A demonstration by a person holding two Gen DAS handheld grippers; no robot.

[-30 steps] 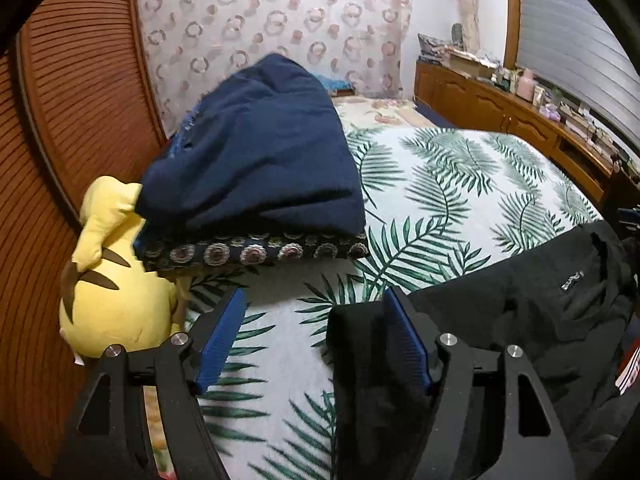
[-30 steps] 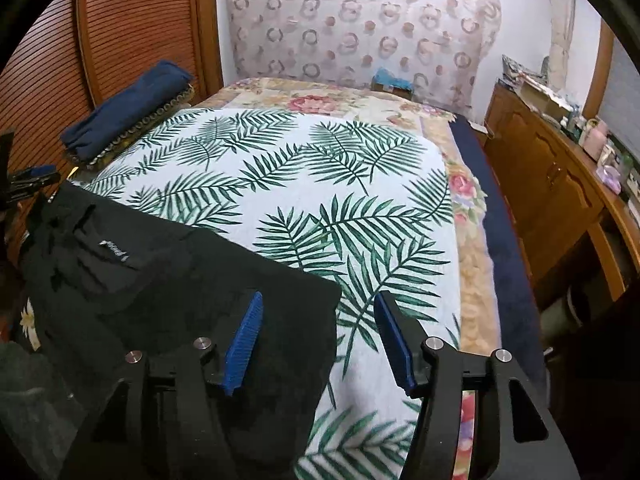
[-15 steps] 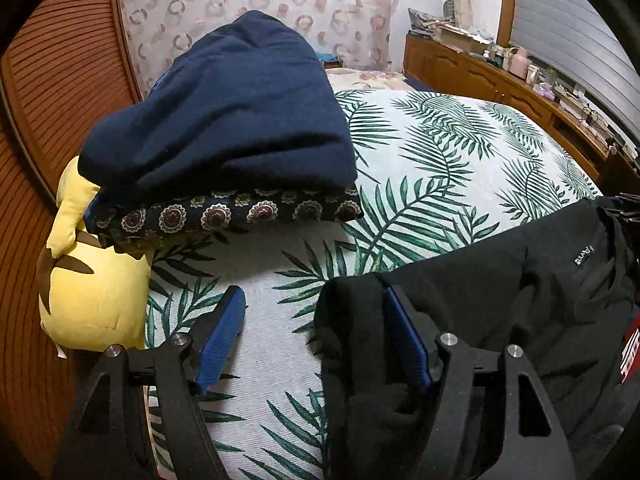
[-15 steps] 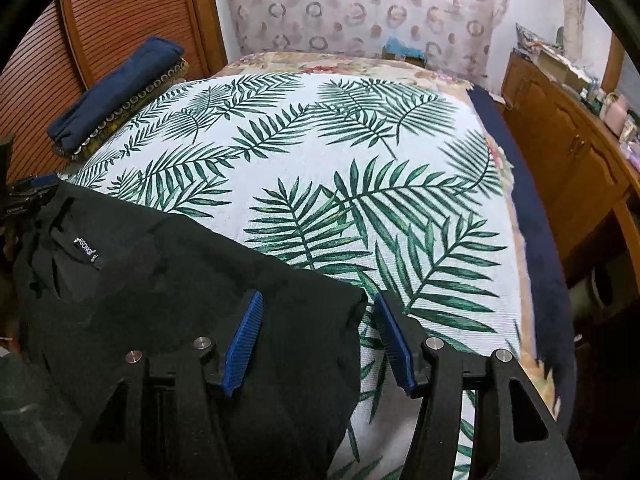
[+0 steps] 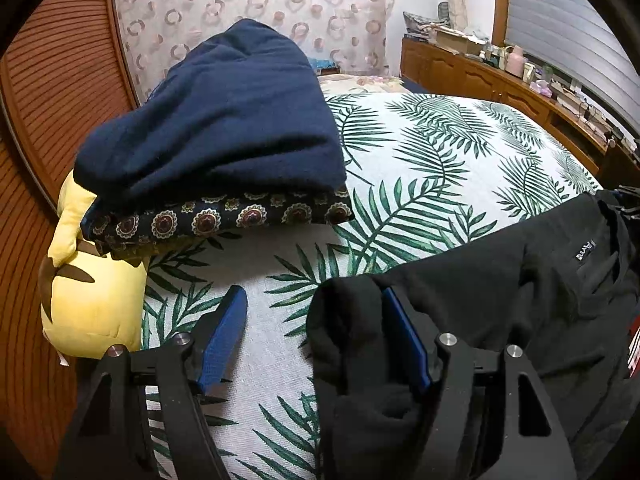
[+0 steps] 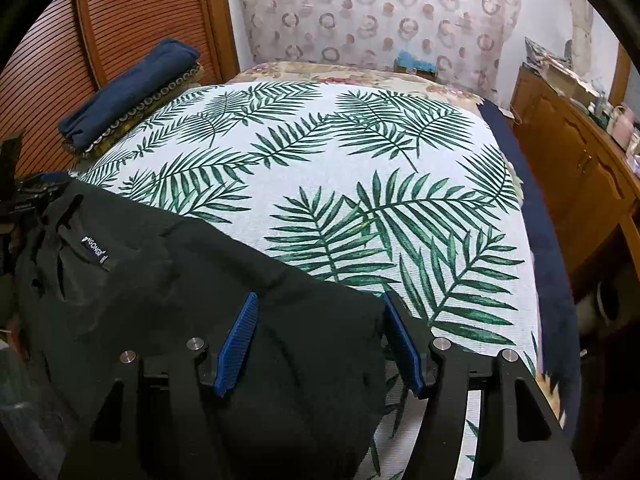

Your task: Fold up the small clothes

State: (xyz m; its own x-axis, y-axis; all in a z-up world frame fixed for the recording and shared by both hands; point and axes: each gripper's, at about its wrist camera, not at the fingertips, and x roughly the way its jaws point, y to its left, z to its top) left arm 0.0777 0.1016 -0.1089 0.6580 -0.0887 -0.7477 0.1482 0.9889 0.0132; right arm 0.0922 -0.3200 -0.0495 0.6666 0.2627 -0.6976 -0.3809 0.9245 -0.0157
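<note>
A black garment (image 5: 500, 288) with a small white label lies spread on the leaf-print bedspread (image 5: 440, 160). My left gripper (image 5: 312, 332) is open, its jaws wide apart; the garment's left corner bunches between them against the right finger (image 5: 404, 340). In the right wrist view the same garment (image 6: 180, 280) fills the lower left. My right gripper (image 6: 320, 336) is open, and the garment's right corner lies between its fingers. The left gripper shows at the far left edge of the right wrist view (image 6: 24, 196).
A folded navy blanket (image 5: 224, 120) on a patterned cushion (image 5: 216, 220) sits at the bed's head, with a yellow plush toy (image 5: 88, 292) beside it. A slatted wooden wall (image 6: 132, 24) runs on the left. A wooden dresser (image 6: 580, 152) stands right of the bed.
Both grippers moved forward and lower over the bed, carrying the garment's corners along. The blanket and plush toy now look closer in the left wrist view. Both jaws stayed open.
</note>
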